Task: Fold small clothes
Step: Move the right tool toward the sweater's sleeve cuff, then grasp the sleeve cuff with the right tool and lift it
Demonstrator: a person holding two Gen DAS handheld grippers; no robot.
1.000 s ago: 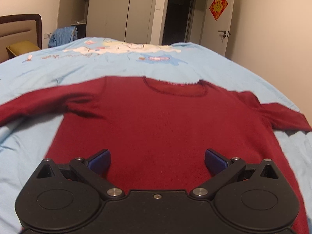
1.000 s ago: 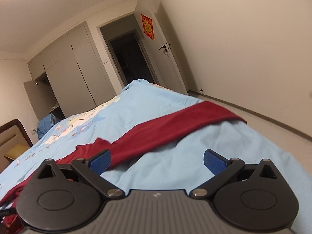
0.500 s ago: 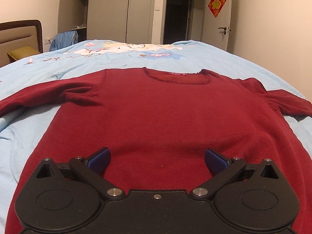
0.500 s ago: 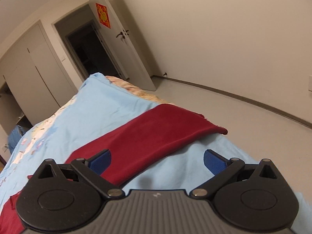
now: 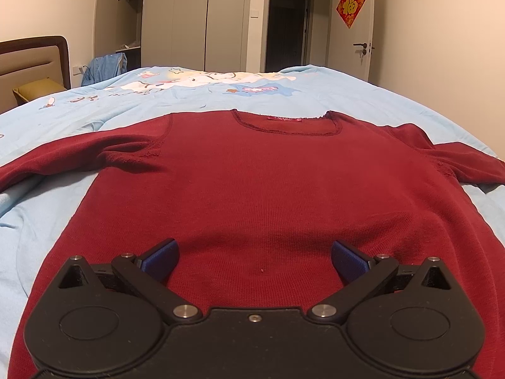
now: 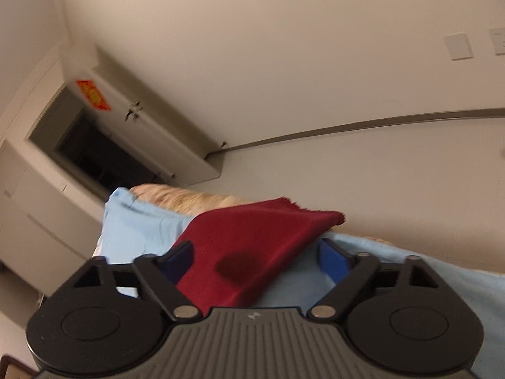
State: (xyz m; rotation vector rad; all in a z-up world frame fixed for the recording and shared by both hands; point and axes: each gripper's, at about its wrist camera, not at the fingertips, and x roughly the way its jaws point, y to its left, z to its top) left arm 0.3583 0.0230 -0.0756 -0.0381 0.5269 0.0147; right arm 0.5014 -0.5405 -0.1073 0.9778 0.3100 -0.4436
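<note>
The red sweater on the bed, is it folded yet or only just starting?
Only just starting. Done: the dark red knitted sweater lies spread flat, front up, on the light blue bedsheet. In hand: nothing; the left claw hovers open over the hem, and the right claw is open around the sleeve end. Left: every fold.

A dark red sweater (image 5: 268,189) lies flat on the light blue bedspread (image 5: 189,101), sleeves spread wide, neckline toward the wardrobe (image 5: 192,19). The left gripper (image 5: 254,260) hovers over its hem, jaws wide apart.
</note>
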